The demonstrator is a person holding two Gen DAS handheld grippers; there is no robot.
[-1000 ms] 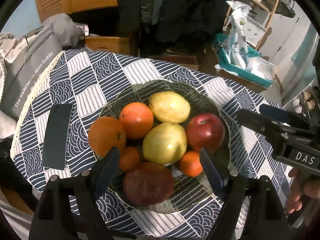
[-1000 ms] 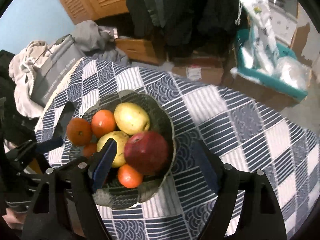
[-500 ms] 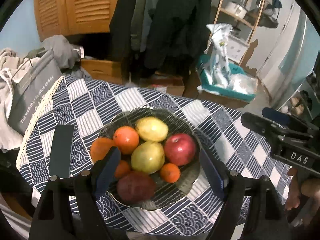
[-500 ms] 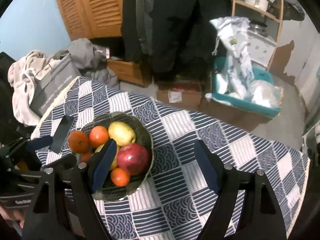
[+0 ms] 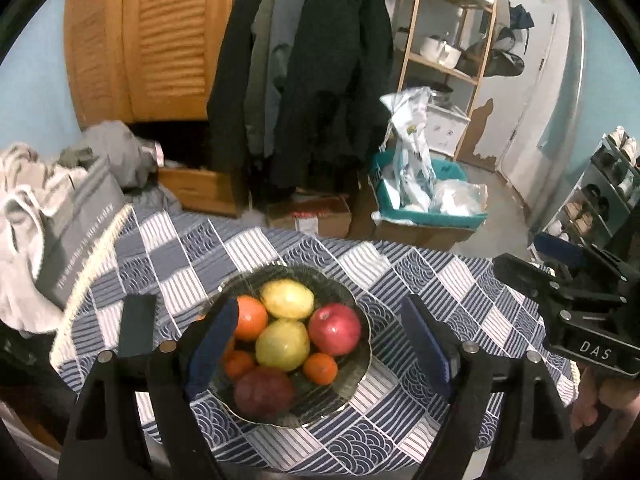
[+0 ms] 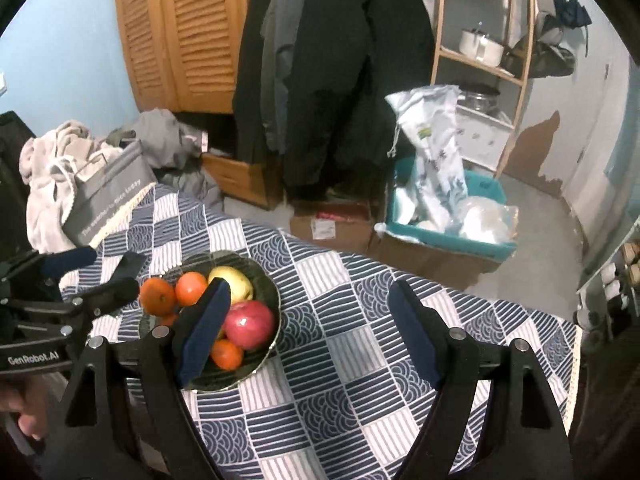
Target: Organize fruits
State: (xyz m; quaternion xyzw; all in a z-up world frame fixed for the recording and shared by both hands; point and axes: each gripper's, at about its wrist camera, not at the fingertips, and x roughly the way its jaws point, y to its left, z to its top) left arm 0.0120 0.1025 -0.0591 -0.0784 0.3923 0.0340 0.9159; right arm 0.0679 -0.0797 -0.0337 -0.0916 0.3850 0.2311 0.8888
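fruit (image 5: 283, 344) in bowl (image 5: 360, 376) — untouched

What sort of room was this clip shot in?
Most likely a lived-in home room or entryway: coats hang by a louvred wooden door, a shoe rack stands by the wall, and a fruit bowl sits on a clothed table.

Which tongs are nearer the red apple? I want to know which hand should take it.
Left, probably. The left tongs frame the bowl, with the red apple between their open tips. The right tongs point mostly past the bowl over the bare cloth.
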